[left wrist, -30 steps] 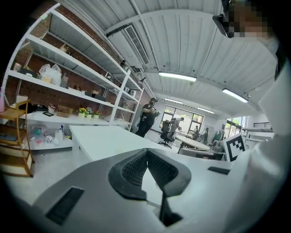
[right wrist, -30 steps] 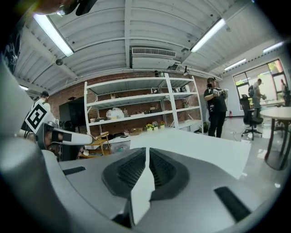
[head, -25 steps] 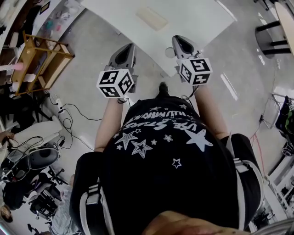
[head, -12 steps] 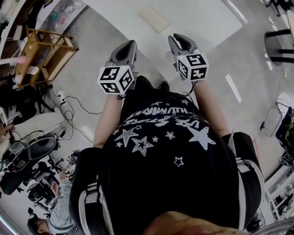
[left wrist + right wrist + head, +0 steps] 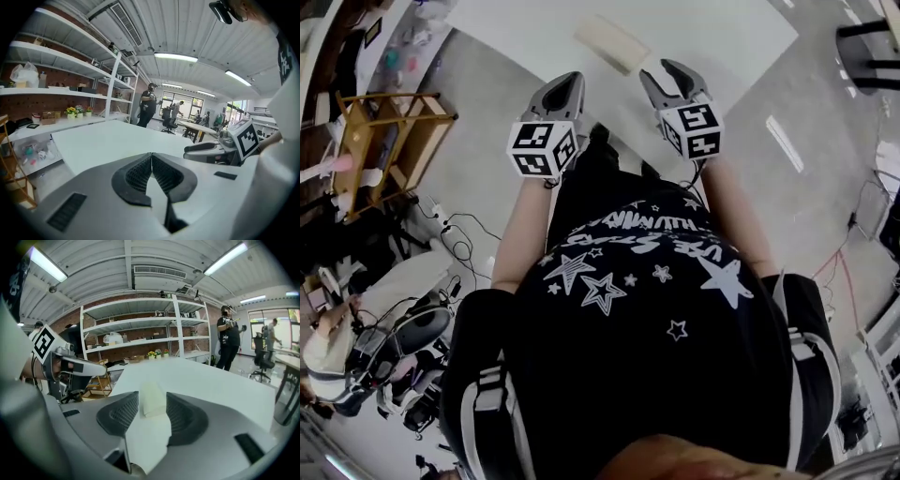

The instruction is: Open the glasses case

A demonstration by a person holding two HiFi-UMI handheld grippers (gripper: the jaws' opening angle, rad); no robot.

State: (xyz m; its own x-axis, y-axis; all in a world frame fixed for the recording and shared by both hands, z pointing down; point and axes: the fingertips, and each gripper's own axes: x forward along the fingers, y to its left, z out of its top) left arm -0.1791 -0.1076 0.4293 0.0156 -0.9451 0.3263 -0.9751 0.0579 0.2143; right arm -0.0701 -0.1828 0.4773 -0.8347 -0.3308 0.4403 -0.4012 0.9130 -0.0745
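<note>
The glasses case [image 5: 611,43], a pale cream oblong, lies closed on the white table [image 5: 712,37] ahead of both grippers. In the right gripper view the case [image 5: 153,398] shows in line with the gap between the jaws, farther out on the table and untouched. My right gripper [image 5: 666,75] hangs over the table's near edge; its jaws are opening with nothing between the pads. My left gripper [image 5: 568,82] is beside it to the left, also at the table's edge, and its pads [image 5: 140,171] meet with nothing between them.
A wooden rack [image 5: 389,141] stands on the floor to the left, with cables [image 5: 450,230] near it. White shelving [image 5: 140,341] lines the brick wall behind the table. People [image 5: 148,105] stand far off. My own body fills the lower head view.
Both grippers have moved forward and down toward the table's near edge. The right gripper's jaws, closed a second ago, now stand apart. The left jaws stay closed.
</note>
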